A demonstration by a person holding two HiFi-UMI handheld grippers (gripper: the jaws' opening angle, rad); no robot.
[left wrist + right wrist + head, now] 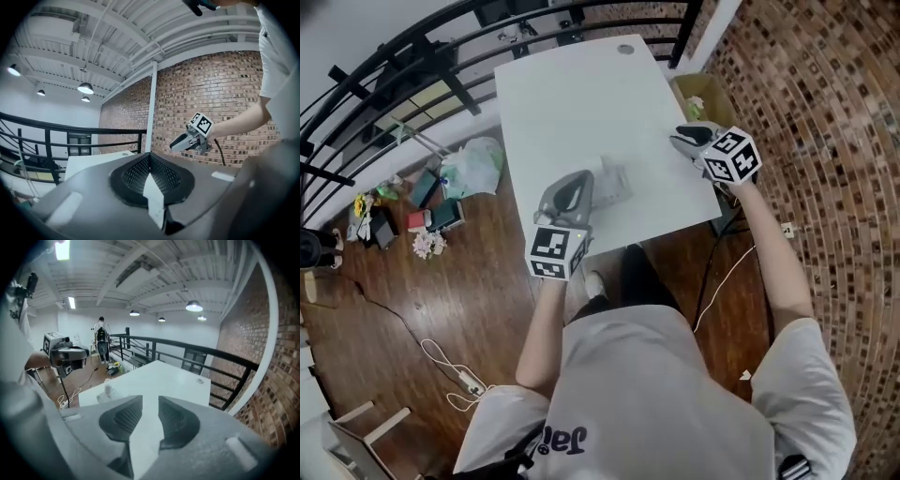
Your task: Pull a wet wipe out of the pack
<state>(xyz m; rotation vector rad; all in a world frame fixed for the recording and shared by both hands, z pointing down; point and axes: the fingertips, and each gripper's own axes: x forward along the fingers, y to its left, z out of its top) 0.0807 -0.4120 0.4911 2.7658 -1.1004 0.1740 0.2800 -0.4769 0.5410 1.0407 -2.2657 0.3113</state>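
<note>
The wet wipe pack (pixel 614 184) lies on the white table (pixel 581 103) near its front edge, with a pale tuft at its top; in the right gripper view the pack (pixel 108 391) is small and far. My left gripper (pixel 582 181) sits just left of the pack, its tips close to it. Its jaws (pixel 150 158) meet at the tips; a thin white strip shows in the slit below, and I cannot tell what it is. My right gripper (pixel 680 141) hovers at the table's right edge, apart from the pack. It is open (pixel 150 405), with only table showing in the gap.
A cardboard box (pixel 700 98) stands beyond the table's right edge. Bags and clutter (pixel 441 192) lie on the wooden floor at left, with a cable (pixel 450 375). A black railing (pixel 412 56) runs behind. A brick wall (pixel 825 103) is at right. A person (pixel 100 341) stands far off.
</note>
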